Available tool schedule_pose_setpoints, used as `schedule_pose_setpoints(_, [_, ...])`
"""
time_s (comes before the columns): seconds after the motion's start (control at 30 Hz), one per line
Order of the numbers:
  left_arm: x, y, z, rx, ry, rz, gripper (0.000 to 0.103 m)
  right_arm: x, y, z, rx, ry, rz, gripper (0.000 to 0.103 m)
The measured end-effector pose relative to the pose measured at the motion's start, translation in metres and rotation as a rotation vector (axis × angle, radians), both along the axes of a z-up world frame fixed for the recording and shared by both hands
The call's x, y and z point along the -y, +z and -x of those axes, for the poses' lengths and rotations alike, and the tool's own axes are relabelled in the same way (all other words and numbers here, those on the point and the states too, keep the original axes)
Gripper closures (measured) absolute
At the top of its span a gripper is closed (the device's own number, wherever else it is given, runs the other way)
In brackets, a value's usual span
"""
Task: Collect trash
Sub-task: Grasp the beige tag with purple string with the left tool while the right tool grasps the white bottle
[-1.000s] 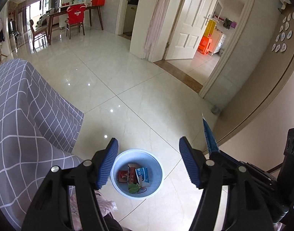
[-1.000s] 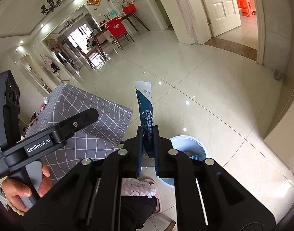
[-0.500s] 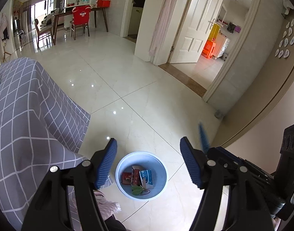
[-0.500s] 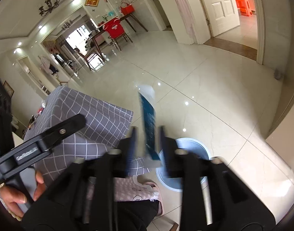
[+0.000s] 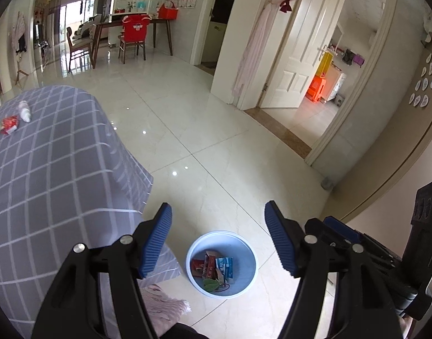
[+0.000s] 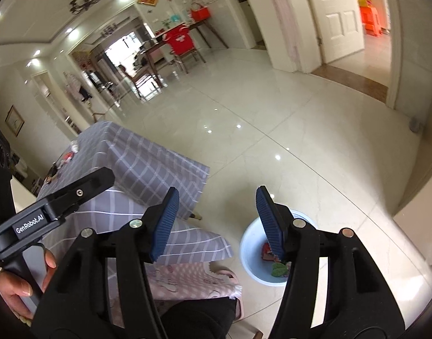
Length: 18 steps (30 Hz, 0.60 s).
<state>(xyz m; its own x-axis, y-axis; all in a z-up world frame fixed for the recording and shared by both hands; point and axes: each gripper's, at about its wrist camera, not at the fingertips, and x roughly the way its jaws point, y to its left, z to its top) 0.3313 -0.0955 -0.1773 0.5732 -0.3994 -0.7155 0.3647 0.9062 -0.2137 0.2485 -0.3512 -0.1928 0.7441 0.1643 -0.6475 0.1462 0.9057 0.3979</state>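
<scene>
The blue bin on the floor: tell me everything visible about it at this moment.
The bin is a round, pale blue, plastic-looking tub, upright and lidless on the glossy tile floor, beside the checked grey cloth. Inside lie red and blue wrappers and a green leaf. In the right wrist view a finger partly hides it.

Glossy pale floor tiles mirror the lamps, a matt grey checked cloth drapes the table, the smooth light-blue plastic bin holds shiny printed wrappers, and the ribbed blue pads sit on matt black plastic.
</scene>
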Motion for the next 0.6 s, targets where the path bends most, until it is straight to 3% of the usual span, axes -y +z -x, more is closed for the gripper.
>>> schedule_pose_setpoints(0.3, [-0.094, 0.032, -0.014, 0.053, 0.128, -0.027, 0.036, -0.093, 0.036, -0.038, 0.058, 0.172, 0.041, 0.046])
schedule_pose_setpoints(0.6, [-0.212, 0.052, -0.048, 0.066, 0.331, -0.075, 0.036, -0.194, 0.054, -0.096, 0.070, 0.340, 0.079, 0.046])
